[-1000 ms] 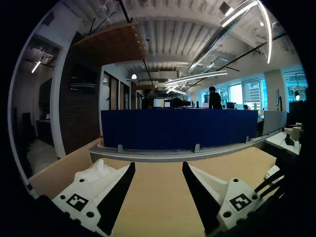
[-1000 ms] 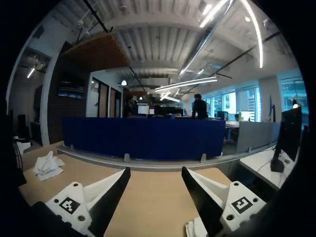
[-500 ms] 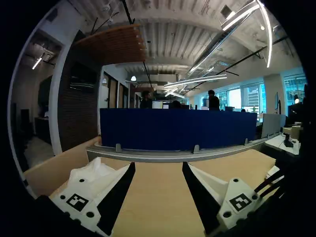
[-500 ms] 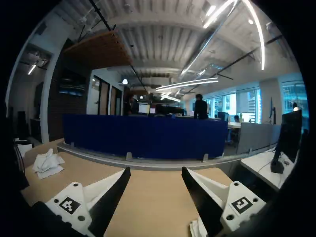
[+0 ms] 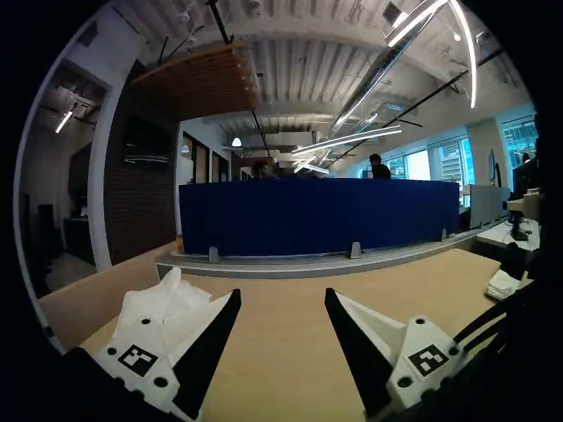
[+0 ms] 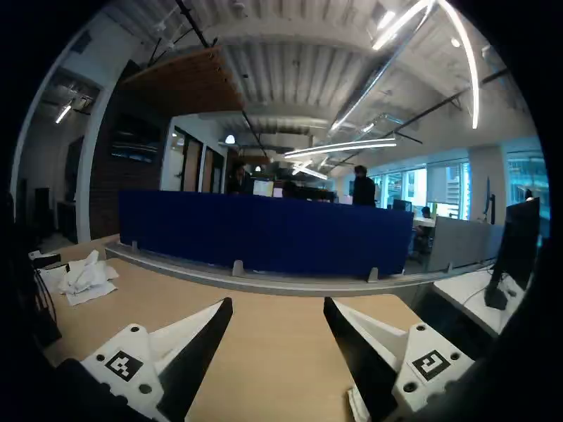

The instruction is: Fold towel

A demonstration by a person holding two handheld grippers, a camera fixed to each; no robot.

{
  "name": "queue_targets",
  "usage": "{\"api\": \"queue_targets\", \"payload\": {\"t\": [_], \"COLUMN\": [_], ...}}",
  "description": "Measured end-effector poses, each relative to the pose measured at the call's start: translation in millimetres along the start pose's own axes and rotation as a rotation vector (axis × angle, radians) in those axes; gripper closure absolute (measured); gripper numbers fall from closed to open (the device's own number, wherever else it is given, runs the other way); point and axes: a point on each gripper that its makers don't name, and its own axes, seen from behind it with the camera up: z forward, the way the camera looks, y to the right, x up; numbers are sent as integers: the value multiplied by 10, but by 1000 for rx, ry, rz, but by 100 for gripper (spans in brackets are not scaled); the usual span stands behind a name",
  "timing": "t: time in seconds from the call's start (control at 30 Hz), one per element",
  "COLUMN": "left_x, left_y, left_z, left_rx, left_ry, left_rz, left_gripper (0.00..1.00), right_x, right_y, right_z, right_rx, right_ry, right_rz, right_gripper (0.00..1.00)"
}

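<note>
Left gripper (image 5: 281, 292) spread wide, empty, over bare wood surface (image 5: 281, 352). Right gripper (image 6: 276, 301) likewise open, holding nothing. Open run ahead to surface's far edge. Crumpled white towel (image 5: 169, 299) on surface, half hidden behind left finger of left gripper. White bundle (image 5: 503, 283) at right edge, hard to make out. Blue partition (image 5: 317, 218) beyond. More of towel shows than a second ago.

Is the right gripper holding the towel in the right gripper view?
No, the right gripper is open over the bare table, and the crumpled towel lies apart from it at the view's left.
</note>
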Motion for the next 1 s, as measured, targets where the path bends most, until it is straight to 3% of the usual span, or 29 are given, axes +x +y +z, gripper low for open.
{"api": "queue_targets", "payload": {"t": [0.37,1.0], "left_x": [-212,-673], "left_y": [-2,-67], "left_z": [21,32], "left_rx": [12,40], "left_ry": [33,51], "left_rz": [6,-21], "left_gripper": [12,12], "right_x": [-65,-181], "right_y": [-109,62], "right_z": [60,77], "right_rx": [18,-15], "right_ry": [11,30], "right_rz": [17,19], "right_gripper": [0,0]}}
